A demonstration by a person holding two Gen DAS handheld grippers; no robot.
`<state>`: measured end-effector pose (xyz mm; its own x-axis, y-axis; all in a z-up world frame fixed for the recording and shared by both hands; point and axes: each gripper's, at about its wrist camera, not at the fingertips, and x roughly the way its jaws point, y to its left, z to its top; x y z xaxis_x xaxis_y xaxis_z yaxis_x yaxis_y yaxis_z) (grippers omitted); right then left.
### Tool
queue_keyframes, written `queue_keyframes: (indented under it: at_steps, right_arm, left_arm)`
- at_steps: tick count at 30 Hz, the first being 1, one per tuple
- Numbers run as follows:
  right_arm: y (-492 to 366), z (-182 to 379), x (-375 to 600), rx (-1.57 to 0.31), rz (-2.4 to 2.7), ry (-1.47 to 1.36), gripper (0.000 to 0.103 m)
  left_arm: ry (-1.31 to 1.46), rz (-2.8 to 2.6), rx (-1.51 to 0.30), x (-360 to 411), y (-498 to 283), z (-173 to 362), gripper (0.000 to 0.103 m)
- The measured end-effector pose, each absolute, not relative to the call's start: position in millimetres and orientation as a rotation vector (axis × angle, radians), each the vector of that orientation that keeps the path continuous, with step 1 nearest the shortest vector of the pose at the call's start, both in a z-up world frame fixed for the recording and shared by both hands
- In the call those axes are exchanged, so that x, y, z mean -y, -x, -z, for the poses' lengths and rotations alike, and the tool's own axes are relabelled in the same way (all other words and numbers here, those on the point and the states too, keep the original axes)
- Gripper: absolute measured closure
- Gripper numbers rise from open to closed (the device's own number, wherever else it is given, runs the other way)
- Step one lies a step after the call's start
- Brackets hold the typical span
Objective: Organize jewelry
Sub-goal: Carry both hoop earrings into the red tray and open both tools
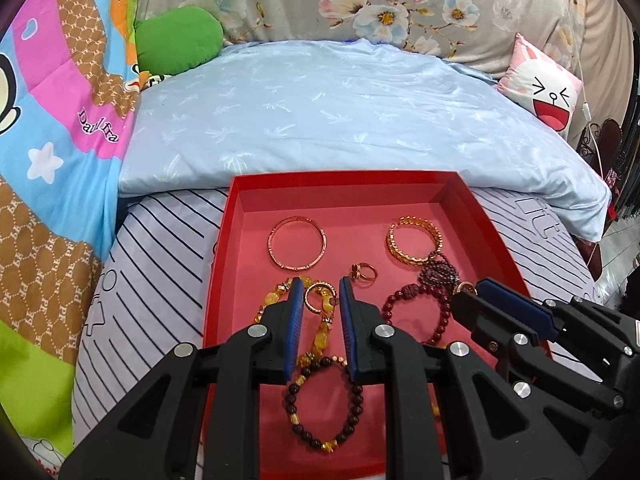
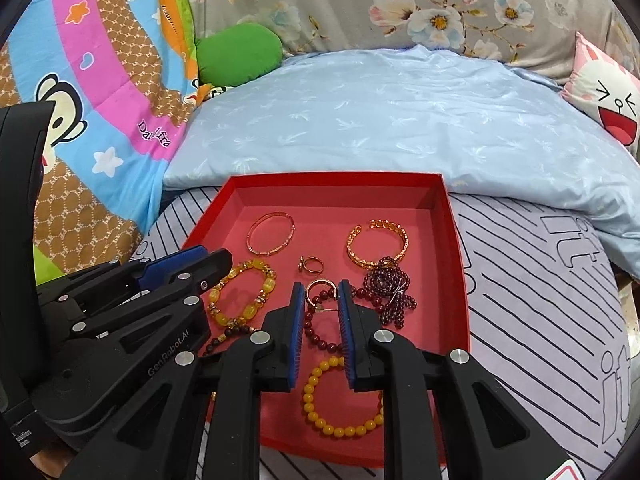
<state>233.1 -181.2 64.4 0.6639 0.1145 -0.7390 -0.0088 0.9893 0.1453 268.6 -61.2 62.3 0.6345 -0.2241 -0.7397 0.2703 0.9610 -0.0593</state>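
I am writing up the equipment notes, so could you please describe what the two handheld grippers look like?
Both the left gripper and the right gripper are matte black plastic linkages with triangular cut-outs and round silver pivot pins. Each finger carries a flat, ribbed blue pad. In the right wrist view, white "GenRobot.AI" lettering runs along the left gripper's arm. No cables, hands or sleeves show.

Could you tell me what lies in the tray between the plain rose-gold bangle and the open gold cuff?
Bare red tray floor; bangle, cuff. A small ring sits just nearer, clearest in the right wrist view.
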Motion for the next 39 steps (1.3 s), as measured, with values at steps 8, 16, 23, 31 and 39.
queue_keyframes:
  at_steps: [8, 16, 23, 31, 39]
  right_arm:
    - [-247, -50, 181, -0.871, -0.059, -0.128, 0.087]
    - [-253, -38, 183, -0.899, -0.058, -0.133, 0.086]
    - [-254, -34, 184, -0.908, -0.059, -0.137, 0.086]
    - [-250, -36, 184, -0.901, -0.046, -0.140, 0.085]
    - [-234, -48, 185, -0.884, -0.030, -0.143, 0.082]
  left_arm:
    - [-0.058, 0.276, -0.875, 64, -282, -43, 0.085]
    - [-0.066, 0.275, -0.893, 66, -288, -32, 0.085]
    - [-0.060, 0.275, -0.894, 66, -288, -28, 0.082]
    - [-0.062, 0.260, -0.884, 65, -285, -31, 0.070]
    - [-0.064, 0.263, -0.868, 64, -271, -42, 0.070]
